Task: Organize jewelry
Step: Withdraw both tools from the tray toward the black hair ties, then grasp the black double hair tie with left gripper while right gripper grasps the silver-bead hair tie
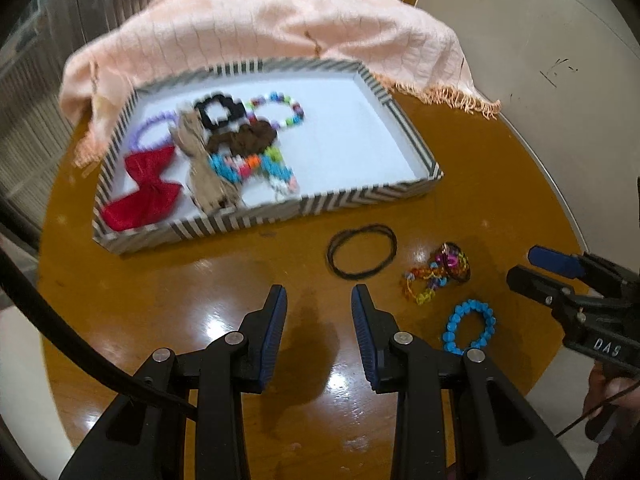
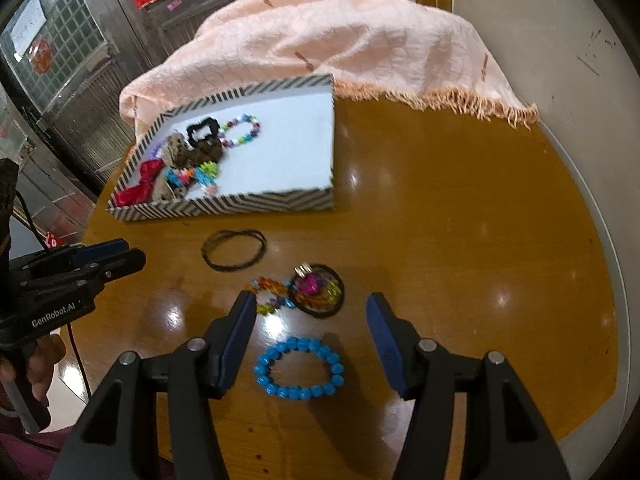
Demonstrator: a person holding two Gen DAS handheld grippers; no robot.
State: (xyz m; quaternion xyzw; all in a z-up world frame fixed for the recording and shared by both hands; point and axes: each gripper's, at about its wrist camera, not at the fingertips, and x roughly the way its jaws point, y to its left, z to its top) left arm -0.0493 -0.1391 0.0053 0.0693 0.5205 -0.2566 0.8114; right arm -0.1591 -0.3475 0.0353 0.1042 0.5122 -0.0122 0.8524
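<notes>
A striped tray [image 1: 280, 216] [image 2: 240, 206] on the round wooden table holds a red bow [image 1: 144, 192], scrunchies and bead bracelets. On the table in front of it lie a black hair tie [image 1: 362, 252] [image 2: 234, 252], a multicolour bead piece with a black band [image 1: 438, 272] [image 2: 308, 290], and a blue bead bracelet [image 1: 470, 326] [image 2: 300, 368]. My left gripper [image 1: 319, 296] is open and empty above bare table, left of the hair tie. My right gripper [image 2: 312, 308] is open and empty, its fingers either side of the blue bracelet.
A peach fringed cloth [image 1: 260, 28] [image 2: 340, 40] is heaped behind the tray. A white wall [image 1: 540, 40] stands to the right. The table's edge [image 2: 592, 220] curves round on the right. Each gripper shows at the side of the other's view.
</notes>
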